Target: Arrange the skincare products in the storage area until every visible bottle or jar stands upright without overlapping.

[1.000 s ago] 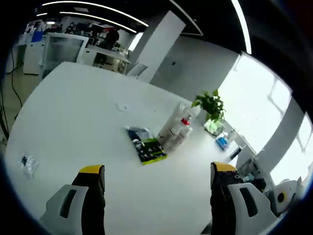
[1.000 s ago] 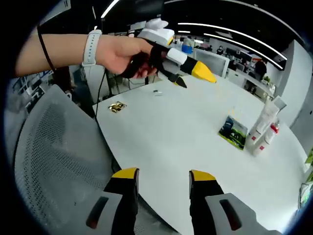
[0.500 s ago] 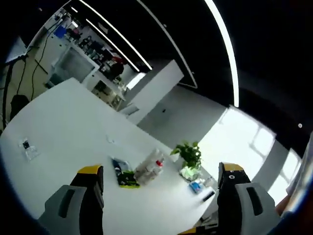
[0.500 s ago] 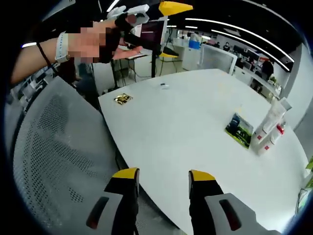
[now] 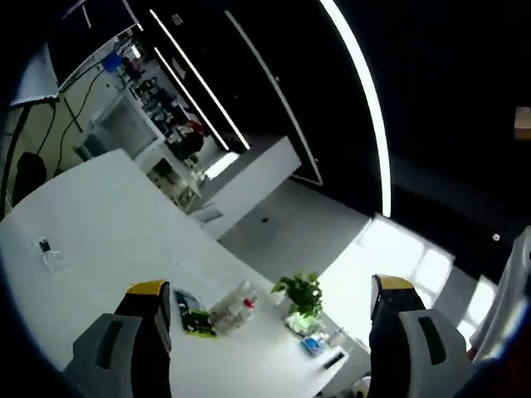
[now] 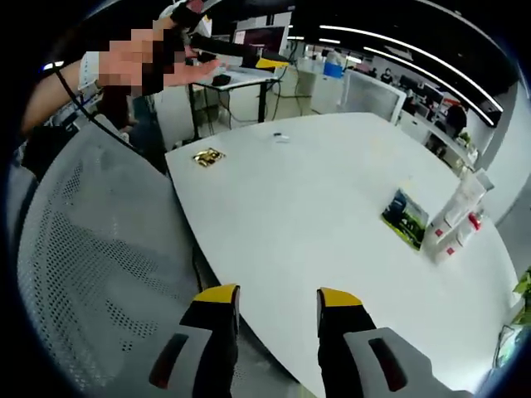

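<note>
White skincare tubes (image 6: 455,217), one red-capped, stand clustered on the table (image 6: 315,207); both grippers' jaws apart, gripping nothing

A large white table (image 6: 332,224) carries everything. In the right gripper view, a cluster of white bottles (image 6: 455,222) stands at about 3 o'clock with a dark green packet (image 6: 400,217) lying just beside it, a small gold wrapper (image 6: 207,156) lies at 10 o'clock near the edge, and a tiny pale item (image 6: 280,138) lies at 11. In the left gripper view, a potted plant (image 5: 300,300) and a blue item (image 5: 313,345) sit past the bottles toward 5 o'clock, and a small clear packet (image 5: 48,253) lies at 9.
</note>
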Motion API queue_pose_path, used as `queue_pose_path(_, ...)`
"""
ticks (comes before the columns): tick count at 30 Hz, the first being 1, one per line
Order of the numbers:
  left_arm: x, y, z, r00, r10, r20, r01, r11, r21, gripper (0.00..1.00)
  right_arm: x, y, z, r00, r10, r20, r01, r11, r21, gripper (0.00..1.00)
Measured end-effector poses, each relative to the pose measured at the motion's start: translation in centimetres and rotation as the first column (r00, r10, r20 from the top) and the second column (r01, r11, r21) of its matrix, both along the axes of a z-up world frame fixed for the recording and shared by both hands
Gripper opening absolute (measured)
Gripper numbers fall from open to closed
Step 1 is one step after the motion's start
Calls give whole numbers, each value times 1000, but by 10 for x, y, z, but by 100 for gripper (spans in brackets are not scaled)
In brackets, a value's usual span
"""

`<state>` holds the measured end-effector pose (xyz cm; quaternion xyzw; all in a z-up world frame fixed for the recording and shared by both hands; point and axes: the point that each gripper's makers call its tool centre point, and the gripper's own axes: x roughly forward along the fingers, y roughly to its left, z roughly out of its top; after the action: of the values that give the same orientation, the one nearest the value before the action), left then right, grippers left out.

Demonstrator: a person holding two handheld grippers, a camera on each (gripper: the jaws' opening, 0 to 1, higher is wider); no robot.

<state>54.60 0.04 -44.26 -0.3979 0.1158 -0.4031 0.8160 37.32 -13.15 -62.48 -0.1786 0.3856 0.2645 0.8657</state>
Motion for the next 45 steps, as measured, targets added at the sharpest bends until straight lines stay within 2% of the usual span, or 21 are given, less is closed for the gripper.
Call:
queue_pose_path(2,5,14,-17,998,30,-61,-27,998,57,99,0,0,0,1000,0,-1,0,1000,-4,32)
queue_pose_path(4,4,21,-29,991,16,-132,-7,998,67,99,0,1,0,1000,4,-1,-4,1000,-7,32)
queue_pose_path(6,6,35,-32,993,35,-114,-25,996,91,99,0,3,1,1000,11,4,-11,1000,-9,32)
queue_pose_path(9,9,56,-58,987,88,-135,-51,966,254,99,2,6,5,999,36,28,-36,999,-15,29)
queue_pose_path(11,7,81,-93,980,139,-144,-57,884,464,99,1,8,5,999,41,23,-41,999,0,30)
queue_pose_path(13,3,99,-118,968,165,-189,-28,819,574,97,2,8,5,999,47,24,-47,999,-5,30)
queue_pose_path(15,0,111,-136,960,187,-210,-7,762,648,96,2,8,5,999,41,19,-41,999,7,30)
queue_pose_path(17,0,117,-147,956,196,-218,10,721,692,98,2,7,5,999,40,18,-40,999,7,30)
queue_pose_path(21,0,131,-168,947,221,-231,34,649,760,96,1,8,4,999,41,11,-42,999,14,29)
queue_pose_path(22,-1,137,-175,945,225,-236,47,622,782,96,1,8,4,999,42,8,-42,999,16,29)
queue_pose_path(24,-6,142,-187,926,238,-293,96,603,792,94,1,8,4,999,43,7,-43,999,18,29)
queue_pose_path(25,-6,147,-194,917,252,-308,110,585,804,94,1,8,4,999,43,6,-43,999,20,29)
queue_pose_path(27,-3,156,-203,918,263,-296,117,535,837,94,0,9,4,999,43,2,-43,999,26,29)
queue_pose_path(30,-1,163,-212,917,284,-279,107,500,860,95,1,9,4,999,37,-1,-37,999,37,30)
queue_pose_path(32,-3,163,-221,914,278,-297,129,493,860,90,1,7,2,1000,30,-8,-30,999,38,30)
queue_pose_path(33,-6,164,-227,904,279,-323,161,479,863,86,1,7,2,1000,26,-10,-25,999,40,30)
queue_pose_path(35,-5,170,-234,903,293,-314,164,440,883,78,2,7,3,1000,19,-10,-19,999,48,30)
queue_pose_path(38,-11,168,-248,888,290,-357,219,416,883,79,2,5,3,1000,11,-11,-10,999,49,29)
queue_pose_path(41,-12,165,-256,883,289,-370,235,410,881,74,3,4,3,1000,3,-10,-2,999,53,29)
queue_pose_path(43,-13,163,-259,877,287,-385,250,410,877,62,4,3,3,1000,-3,-10,4,998,55,29)
queue_pose_path(45,-11,167,-261,887,298,-353,237,362,902,61,4,3,3,1000,-7,-12,7,998,58,29)
